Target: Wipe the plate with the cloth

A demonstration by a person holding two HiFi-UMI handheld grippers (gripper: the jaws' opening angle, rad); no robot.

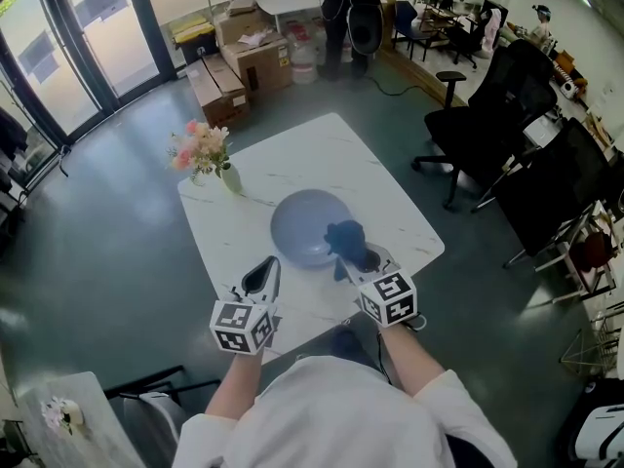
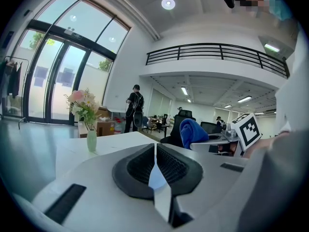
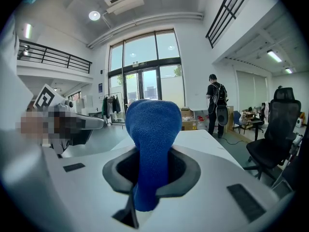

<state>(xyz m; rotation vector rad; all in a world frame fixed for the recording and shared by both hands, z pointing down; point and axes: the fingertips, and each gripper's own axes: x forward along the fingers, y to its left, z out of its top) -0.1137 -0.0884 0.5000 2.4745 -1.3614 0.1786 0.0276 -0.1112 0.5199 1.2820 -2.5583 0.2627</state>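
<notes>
Presently, right gripper [image 3: 152,175] is noted clamped on the blue cloth [image 3: 152,139]. The jaws are held apart only by the wad of fabric pinched between them. The cloth is bunched into a rounded lump that sticks out forward past the jaw tips, along the gripper's own line.

Left gripper [image 2: 155,164] is seen fully closed, pads meeting, nothing between them.

The plate [image 1: 297,224], round and pale blue-grey, is set near the middle of the white table [image 1: 385,188]. From the head view, the cloth lump is placed over the plate's near right rim. The bulk of the plate therefore lies ahead and to the left of the right gripper. Contact between cloth and plate cannot be confirmed from any view.

The left gripper's tip is found just beside the plate's near left edge, apart from it or barely so. A flower vase [image 1: 230,177] stands well apart at the far left corner.

Judgement: the right hand is the working one and already nearest. A wipe would be carried forward and leftward across the dish. The left could be used to steady the rim.
</notes>
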